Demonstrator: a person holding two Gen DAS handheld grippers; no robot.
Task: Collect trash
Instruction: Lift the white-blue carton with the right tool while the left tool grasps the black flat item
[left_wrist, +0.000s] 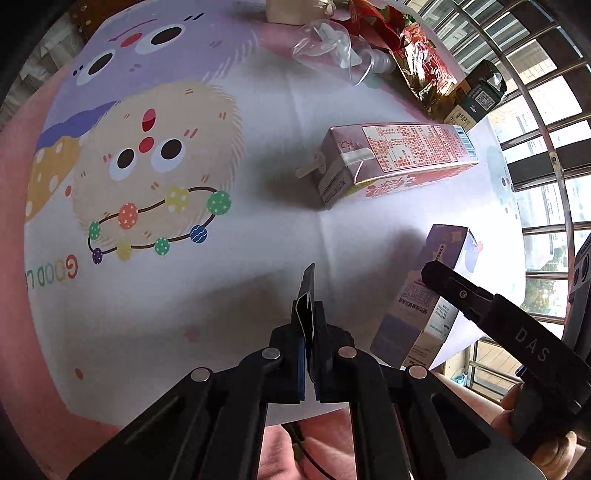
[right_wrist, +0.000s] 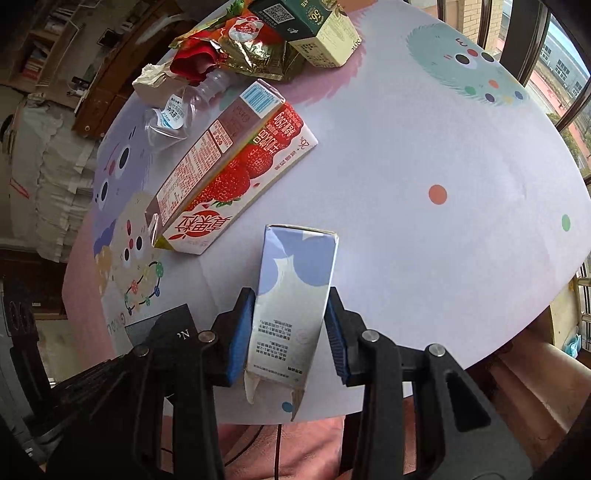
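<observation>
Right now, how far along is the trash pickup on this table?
Nothing looks binned yet; no bin shows. In hand: the left gripper is shut on a flat dark wrapper, and the right gripper straddles the blue-and-white carton, contact unclear. Left: the strawberry carton, clear plastic bag, foil snack bag and green box.

right gripper (left_wrist: 532, 339): "DAS"
tablecloth (left_wrist: 59, 273): "GOOD L", mirrored
green carton (right_wrist: 314, 22): "56", QR code
</observation>
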